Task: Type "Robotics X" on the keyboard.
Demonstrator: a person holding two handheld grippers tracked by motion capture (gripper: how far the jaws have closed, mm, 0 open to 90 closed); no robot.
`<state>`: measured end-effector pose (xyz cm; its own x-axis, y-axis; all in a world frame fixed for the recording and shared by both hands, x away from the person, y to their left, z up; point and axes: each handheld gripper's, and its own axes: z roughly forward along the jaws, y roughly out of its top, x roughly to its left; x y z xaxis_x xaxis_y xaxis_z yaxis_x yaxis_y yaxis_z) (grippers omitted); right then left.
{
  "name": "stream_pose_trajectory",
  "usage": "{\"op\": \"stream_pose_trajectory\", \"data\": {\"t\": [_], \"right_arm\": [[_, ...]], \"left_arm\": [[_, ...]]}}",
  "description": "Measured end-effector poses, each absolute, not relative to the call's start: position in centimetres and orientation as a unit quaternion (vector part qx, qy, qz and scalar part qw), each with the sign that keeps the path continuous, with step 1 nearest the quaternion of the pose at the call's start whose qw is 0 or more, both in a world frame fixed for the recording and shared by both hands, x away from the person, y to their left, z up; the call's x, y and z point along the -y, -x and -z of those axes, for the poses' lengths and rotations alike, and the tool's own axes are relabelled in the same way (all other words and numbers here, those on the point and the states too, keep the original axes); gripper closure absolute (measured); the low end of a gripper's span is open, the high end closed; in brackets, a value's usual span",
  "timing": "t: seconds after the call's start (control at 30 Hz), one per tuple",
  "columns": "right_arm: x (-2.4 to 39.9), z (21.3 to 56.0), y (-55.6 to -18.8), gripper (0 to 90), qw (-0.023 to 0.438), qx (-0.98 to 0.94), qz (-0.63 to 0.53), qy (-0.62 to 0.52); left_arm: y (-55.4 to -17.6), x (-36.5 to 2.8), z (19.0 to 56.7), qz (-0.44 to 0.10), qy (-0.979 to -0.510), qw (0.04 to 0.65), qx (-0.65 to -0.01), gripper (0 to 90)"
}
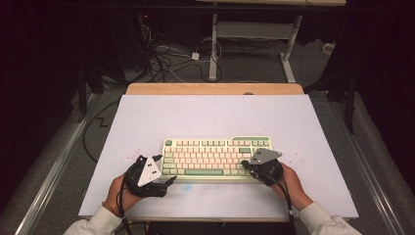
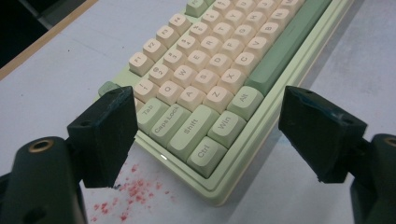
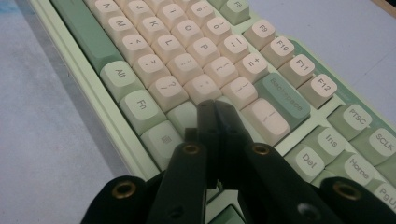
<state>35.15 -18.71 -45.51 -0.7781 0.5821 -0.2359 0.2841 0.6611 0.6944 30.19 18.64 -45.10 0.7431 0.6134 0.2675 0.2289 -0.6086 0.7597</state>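
Note:
A pale green keyboard (image 1: 215,159) with cream and green keys lies on the white board. My left gripper (image 1: 165,171) sits at the keyboard's near left corner with its jaws wide open. In the left gripper view the left gripper (image 2: 210,140) frames the Ctrl, Win and Shift corner of the keyboard (image 2: 224,79) without touching it. My right gripper (image 1: 246,165) rests over the keyboard's right end. In the right gripper view the right gripper (image 3: 215,106) has its jaws pressed together, tips just above the keys of the keyboard (image 3: 196,70) near the Enter key, holding nothing.
The white board (image 1: 205,117) lies on a wooden table (image 1: 215,88). Red specks (image 2: 133,191) stain the board by the keyboard's left corner. Beyond the table, cables (image 1: 166,58) trail across the floor beside a desk frame (image 1: 254,34).

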Motion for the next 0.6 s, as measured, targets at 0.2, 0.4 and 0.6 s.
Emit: {"op": "stream_pose_trajectory", "data": {"t": [0.2, 0.4, 0.6], "right_arm": [[18.7, 45.6, -35.1, 90.0, 0.225, -0.881, -0.333, -0.249], [18.8, 45.6, -35.1, 90.0, 0.228, -0.881, -0.333, -0.246], [18.7, 45.6, -35.0, 90.0, 0.229, -0.881, -0.333, -0.246]], "left_arm": [[-30.3, -18.9, 44.8, -0.257, -0.849, 0.387, -0.253, 36.2], [-30.4, -19.3, 44.3, -0.246, -0.846, 0.401, -0.251, 68.3], [-30.6, -19.6, 44.0, -0.225, -0.846, 0.408, -0.258, 87.6]]}}
